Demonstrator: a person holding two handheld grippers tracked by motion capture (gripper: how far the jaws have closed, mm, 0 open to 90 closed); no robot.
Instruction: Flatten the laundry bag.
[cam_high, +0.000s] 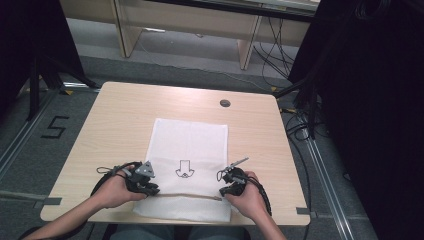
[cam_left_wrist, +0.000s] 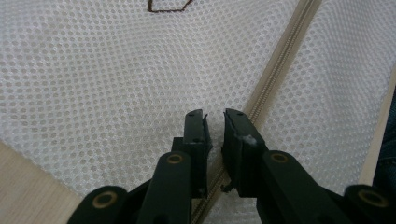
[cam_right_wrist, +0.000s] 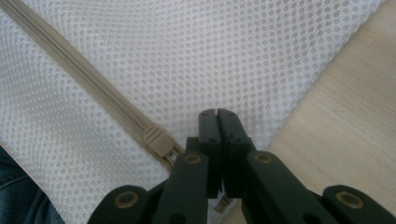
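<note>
A: High view, status?

B: A white mesh bag (cam_high: 189, 167) lies flat on the tabletop (cam_high: 115, 125), near the person's edge. A beige zipper (cam_high: 190, 196) crosses its near end. The left tongs (cam_high: 148, 190) rest at the bag's left near corner; the right tongs (cam_high: 225, 191) rest at its right near corner, over the zipper's end.

A: Left gripper view?

B: The left tongs (cam_left_wrist: 215, 122) stand narrow, with a slim gap between the jaws. They straddle the zipper (cam_left_wrist: 275, 79), which runs diagonally under them. I cannot tell whether the pads pinch the mesh (cam_left_wrist: 107, 84).

A: Right gripper view?

B: The right tongs (cam_right_wrist: 218, 116) are closed, jaws pressed together over the mesh (cam_right_wrist: 210, 51). The zipper's slider (cam_right_wrist: 156, 140) sits just beside the left jaw, touching or nearly so. Bare tabletop (cam_right_wrist: 345, 121) shows beyond the bag's edge.
</note>
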